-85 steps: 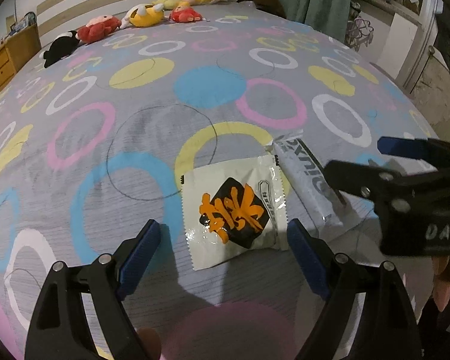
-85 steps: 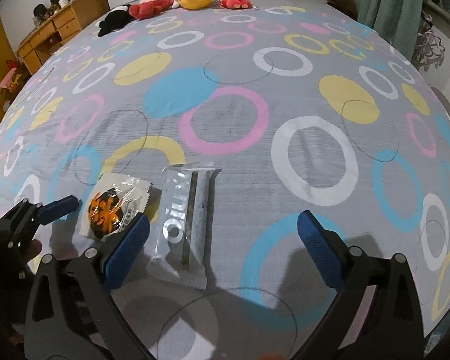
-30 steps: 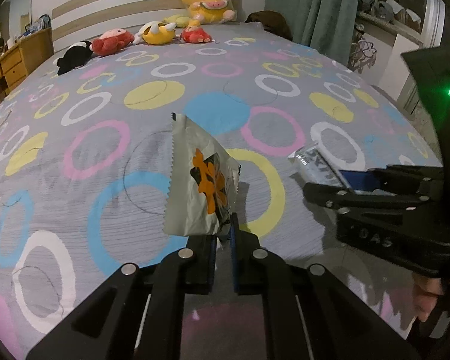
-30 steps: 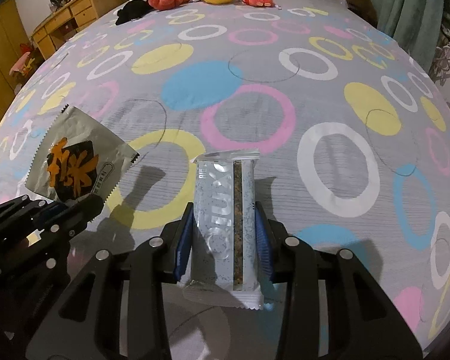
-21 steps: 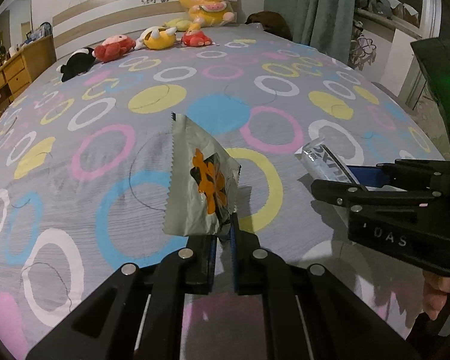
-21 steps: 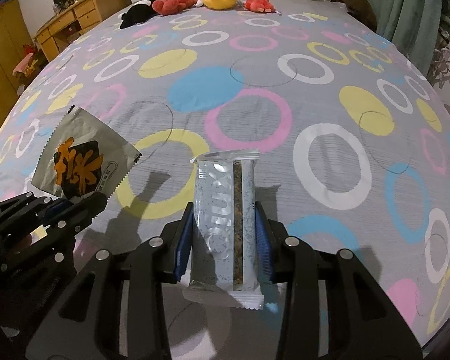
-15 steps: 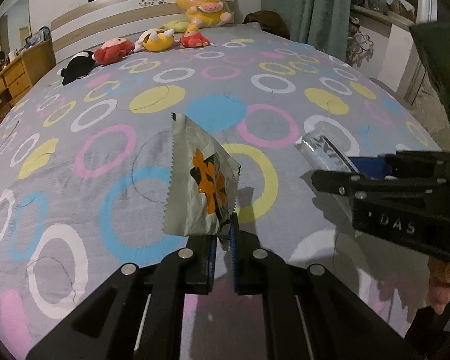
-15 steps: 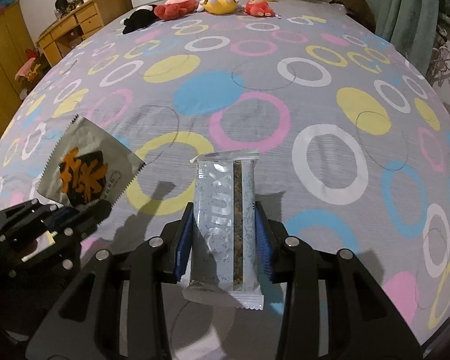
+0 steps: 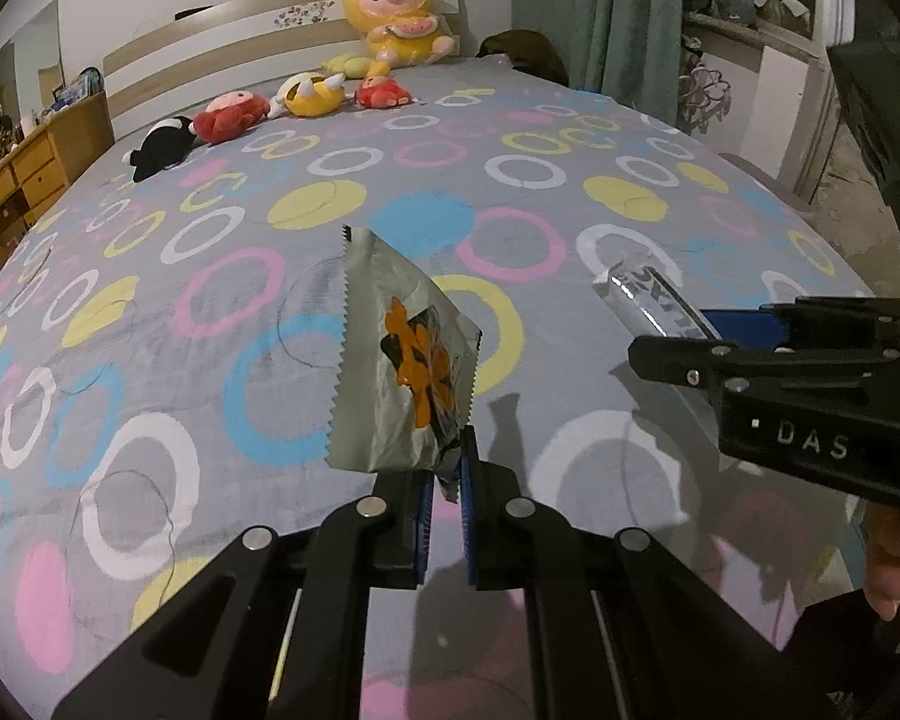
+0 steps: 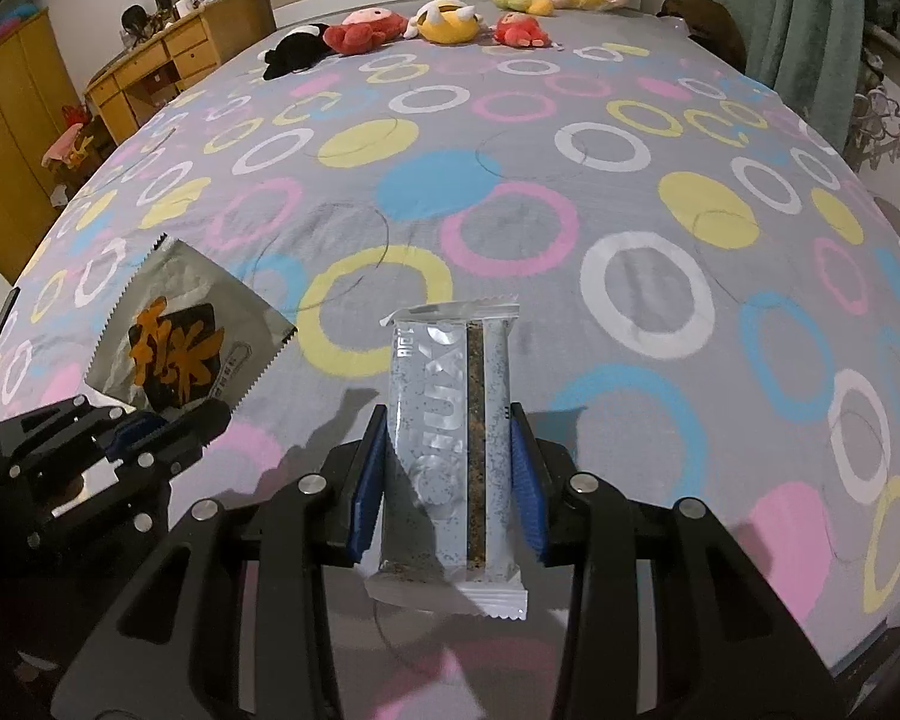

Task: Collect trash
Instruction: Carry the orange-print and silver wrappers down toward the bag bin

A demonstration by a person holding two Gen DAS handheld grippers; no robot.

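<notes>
My left gripper is shut on a silver snack wrapper with an orange and black label, held upright above the bed. The wrapper also shows in the right wrist view, with the left gripper below it. My right gripper is shut on a long silver-grey bar wrapper with a brown stripe, held above the bed. In the left wrist view the bar wrapper sticks out of the right gripper at the right.
The bed has a grey cover with coloured rings. Plush toys lie along the headboard. A wooden dresser and a wardrobe stand to the left. Green curtains hang at the right.
Both grippers, open around the wrappers lying on the bed 2.8 s ago, have shut on them and lifted them. Over the last second both rise a little further.
</notes>
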